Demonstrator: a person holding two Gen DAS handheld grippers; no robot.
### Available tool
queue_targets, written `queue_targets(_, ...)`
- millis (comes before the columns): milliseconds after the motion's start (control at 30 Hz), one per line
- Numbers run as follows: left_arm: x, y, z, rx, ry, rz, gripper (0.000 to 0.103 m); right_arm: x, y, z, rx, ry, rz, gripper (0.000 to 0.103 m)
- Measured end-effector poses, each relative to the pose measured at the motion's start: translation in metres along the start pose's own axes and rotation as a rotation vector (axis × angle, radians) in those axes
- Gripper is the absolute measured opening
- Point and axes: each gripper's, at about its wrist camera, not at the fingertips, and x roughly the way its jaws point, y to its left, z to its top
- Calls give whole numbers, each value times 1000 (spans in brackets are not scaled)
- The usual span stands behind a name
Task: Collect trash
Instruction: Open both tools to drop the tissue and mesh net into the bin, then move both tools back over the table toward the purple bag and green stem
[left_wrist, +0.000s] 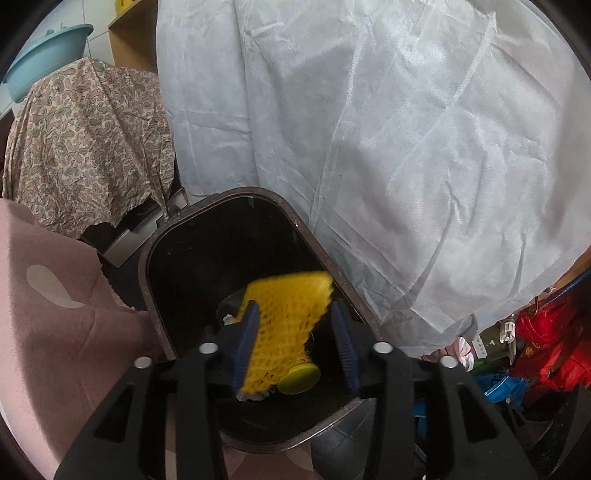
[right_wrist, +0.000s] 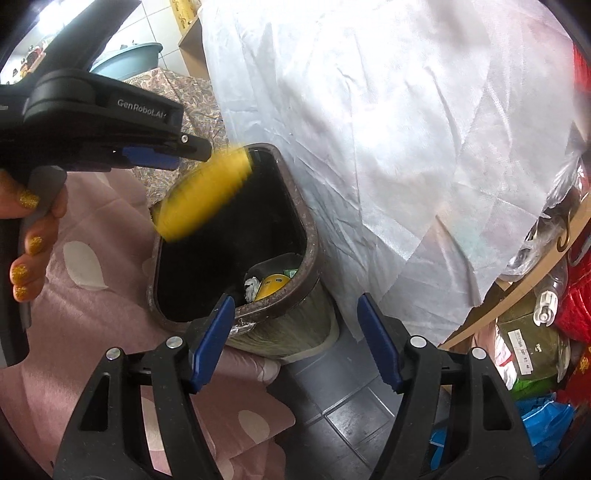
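Evidently caught mid-drop: left gripper (left_wrist: 295, 325) poised over the dark trash bin (left_wrist: 155, 254), jaws parted, with the yellow foam net (left_wrist: 284, 325) blurred between them, lying against the left pad and clear of the right one. From the right wrist view, seen as a yellow smear (right_wrist: 205, 192) just off the tip of the left gripper (right_wrist: 177, 149), above the bin's rim (right_wrist: 314, 243). Already lying at the bin's bottom: a yellow-green cap (left_wrist: 299, 378) and a crumpled white scrap (right_wrist: 252, 286). Right gripper (right_wrist: 295, 332) held nearer the camera than the bin, jaws spread wide, nothing between them. Flanking the bin: a white sheet (left_wrist: 406, 147) behind, a pink spotted cloth (right_wrist: 92, 258) alongside. Wrapped around the left gripper's handle: a hand (right_wrist: 33, 236) with glittery gold nails.
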Motion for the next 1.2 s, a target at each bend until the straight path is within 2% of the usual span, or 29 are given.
queue_targets(133,-9,0,0,9,-26,8,57,-3,2,0,-2,-12,-2,74)
queue_targets(267,-30,5,-3,2,-68,-15,68,-9,5,1,-12,-20,-1,75)
queue_targets(467,-77,22,-18,9,-159,-38,76,-23,17,4,-41,-32,24,80)
queue_targets(633,-120,52,-39,2,-228,-39,80,-40,39,11,-93,-60,55,83)
queue_targets(733,-144,73,-54,-2,-261,-16,82,-52,58,17,-116,-78,106,90)
queue_targets(967,-192,136,-95,-75,-327,37,85,-76,107,28,-197,-115,191,90)
queue_targets(1200,-230,198,-139,-144,-378,171,85,-94,153,29,-253,-118,296,92)
